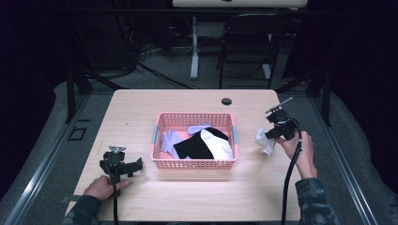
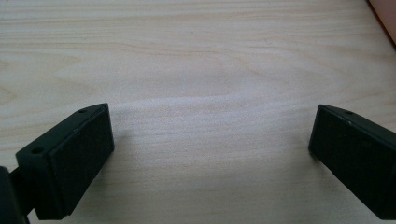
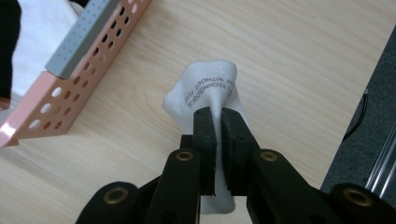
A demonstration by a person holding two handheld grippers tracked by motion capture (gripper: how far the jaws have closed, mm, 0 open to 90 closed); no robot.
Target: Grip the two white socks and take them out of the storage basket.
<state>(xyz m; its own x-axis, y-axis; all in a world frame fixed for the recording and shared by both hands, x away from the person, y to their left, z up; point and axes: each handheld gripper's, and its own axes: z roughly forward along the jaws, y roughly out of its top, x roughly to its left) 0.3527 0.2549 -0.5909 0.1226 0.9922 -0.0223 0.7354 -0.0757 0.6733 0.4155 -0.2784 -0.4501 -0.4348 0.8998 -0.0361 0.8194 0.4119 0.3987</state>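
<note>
White printed cotton sock [image 3: 208,91], clamped in right gripper [image 3: 217,116]
Right of pink perforated plastic basket [image 1: 193,163]; left gripper [image 2: 210,140], jaws apart, at its left.

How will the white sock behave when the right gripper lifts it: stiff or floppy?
Probably floppy: the white sock bunches and folds where the right gripper pinches it, and it droops from the jaws in the high view. It is likely light, since a narrow pinch holds it. It seems unlikely to roll or break.

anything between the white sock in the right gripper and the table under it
Nothing visible. The right gripper is shut on the white sock, which hangs over bare table to the right of the pink basket. The basket wall stands beside it, not under it.
</note>
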